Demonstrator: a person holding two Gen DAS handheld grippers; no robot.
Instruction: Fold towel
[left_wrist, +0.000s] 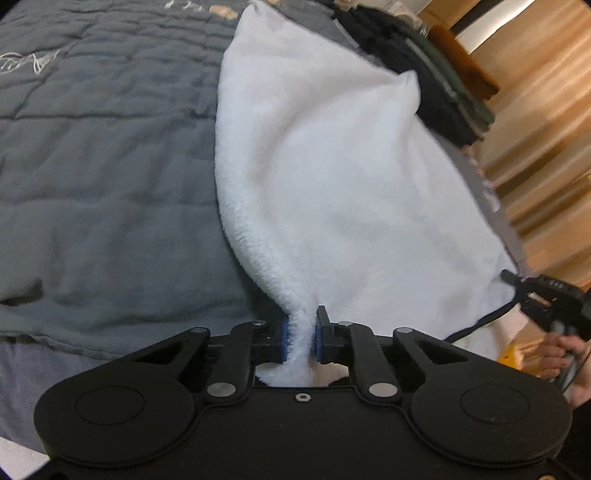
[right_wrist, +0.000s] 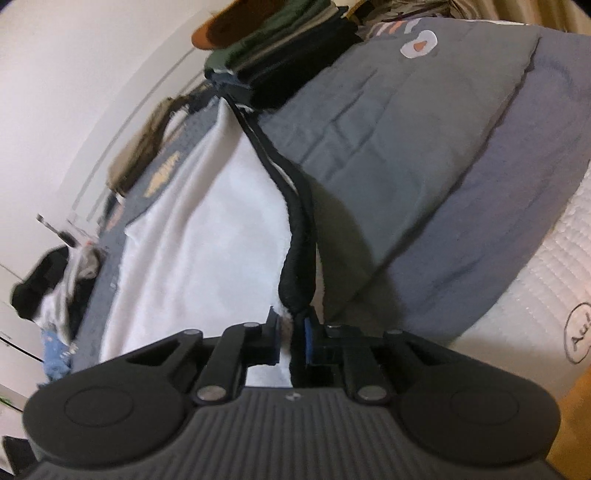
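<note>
A white fluffy towel (left_wrist: 332, 177) with a black trimmed edge is held up over a grey quilted bed. My left gripper (left_wrist: 302, 338) is shut on one bunched corner of it, the fabric squeezed between the blue pads. In the right wrist view the towel (right_wrist: 192, 229) hangs out to the left, and its black edge (right_wrist: 295, 236) runs down into my right gripper (right_wrist: 291, 338), which is shut on that corner. The right gripper (left_wrist: 546, 299) also shows at the right edge of the left wrist view, held by a hand (left_wrist: 557, 354).
A grey quilt (left_wrist: 103, 166) covers the bed, with a white mattress side (right_wrist: 535, 295) below it. A stack of dark folded clothes (left_wrist: 428, 74) lies on the bed beyond the towel. A wooden floor (left_wrist: 546, 110) lies to the right. More clothing (right_wrist: 48, 280) is heaped at the far left.
</note>
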